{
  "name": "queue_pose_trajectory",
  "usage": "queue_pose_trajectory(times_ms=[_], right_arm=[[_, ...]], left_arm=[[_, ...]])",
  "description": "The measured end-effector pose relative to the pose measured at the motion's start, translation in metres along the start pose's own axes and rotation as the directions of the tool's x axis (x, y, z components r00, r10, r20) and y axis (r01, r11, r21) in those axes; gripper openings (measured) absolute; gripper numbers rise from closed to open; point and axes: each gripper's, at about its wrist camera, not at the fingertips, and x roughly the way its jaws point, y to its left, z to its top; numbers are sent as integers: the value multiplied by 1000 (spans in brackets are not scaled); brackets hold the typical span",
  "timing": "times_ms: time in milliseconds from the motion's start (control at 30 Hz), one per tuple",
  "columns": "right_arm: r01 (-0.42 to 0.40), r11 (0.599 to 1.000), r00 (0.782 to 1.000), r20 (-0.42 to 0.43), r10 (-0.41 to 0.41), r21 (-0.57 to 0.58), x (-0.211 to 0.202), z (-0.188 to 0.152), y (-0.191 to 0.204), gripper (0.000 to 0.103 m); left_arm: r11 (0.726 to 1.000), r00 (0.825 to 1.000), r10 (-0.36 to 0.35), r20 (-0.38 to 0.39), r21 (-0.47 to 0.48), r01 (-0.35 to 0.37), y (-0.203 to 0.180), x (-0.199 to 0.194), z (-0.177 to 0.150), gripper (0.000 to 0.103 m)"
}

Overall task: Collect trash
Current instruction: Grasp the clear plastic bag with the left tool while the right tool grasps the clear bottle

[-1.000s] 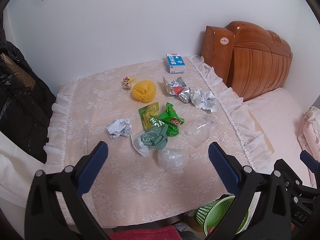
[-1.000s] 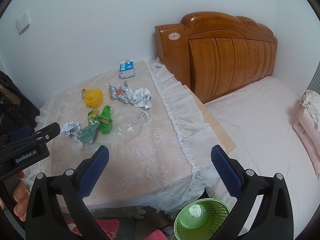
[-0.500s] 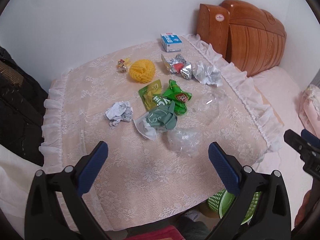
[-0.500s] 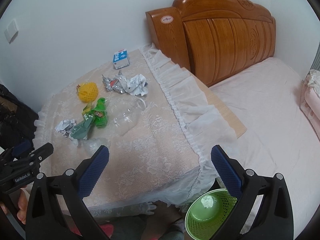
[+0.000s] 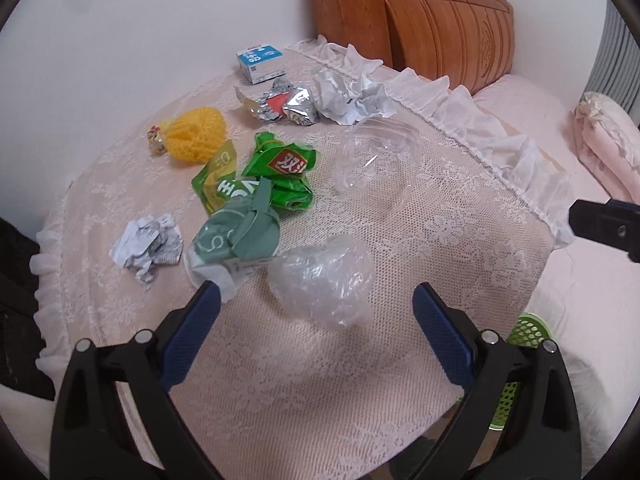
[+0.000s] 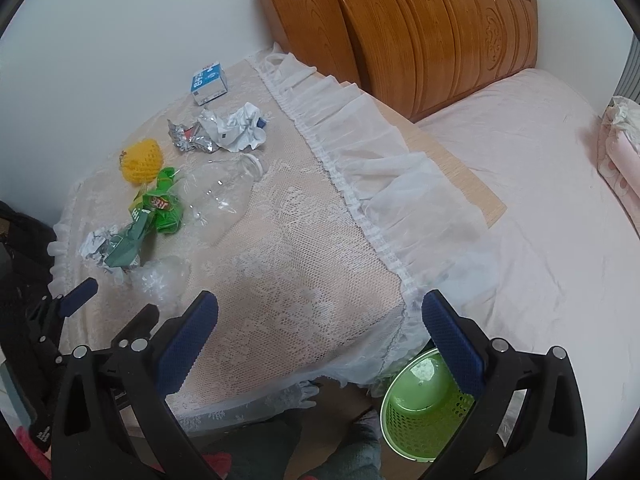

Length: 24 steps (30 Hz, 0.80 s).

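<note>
- Crumpled printed paper [image 5: 147,242]: far left of the litter on the lace-covered worktop [image 5: 312,392]; small, tight grey-white ball.
- Yellow foam fruit net [image 5: 196,139]: behind the paper, toward the wall, a small trinket at its left end.
- Green wrappers [image 5: 256,196]: overlapping heap at centre; the dull green pouch lies nearest, its torn white end just beside the left gripper's left finger tip.
- Left gripper [image 5: 316,312]: released, jaws spread wide, nothing held; hovers low over the near part of the worktop.
- Clear plastic bag [image 5: 324,280]: crumpled, translucent, soft-looking lump directly ahead of the left gripper, within the span of its jaws. No marked long axis, so likely graspable from any angle. Judged the next pick, and the left hand is the nearer.
- Clear plastic bottle [image 5: 376,168]: lies on its side beyond the bag, base toward the left gripper, neck pointing to the far edge; squashed and see-through.
- Foil wrapper [image 5: 280,102], white crumpled paper [image 5: 348,94], blue-white carton [image 5: 260,60]: back row near the wall.
- Right gripper [image 6: 320,320]: released, empty, over the worktop's near right corner, farther from the litter.
- Green mesh bin [image 6: 424,408]: on the floor below that corner; a pale scrap inside.
</note>
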Motion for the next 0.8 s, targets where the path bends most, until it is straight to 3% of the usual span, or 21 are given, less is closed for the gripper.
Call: queue_pose_trajectory(times_ms=[267, 433, 800], right_arm=[[22, 1000, 1000, -12, -22, 22, 7, 4, 2, 101], [-18, 999, 1000, -15, 19, 50, 17, 13, 11, 101], [-177, 962, 978, -75, 196, 205, 72, 77, 43, 101]], left_arm=[[994, 998, 39, -52, 100, -33, -12, 45, 3, 62], [993, 999, -10, -41, 116, 15, -5, 45, 5, 45], [984, 992, -123, 25, 132, 119, 8, 8, -7, 40]])
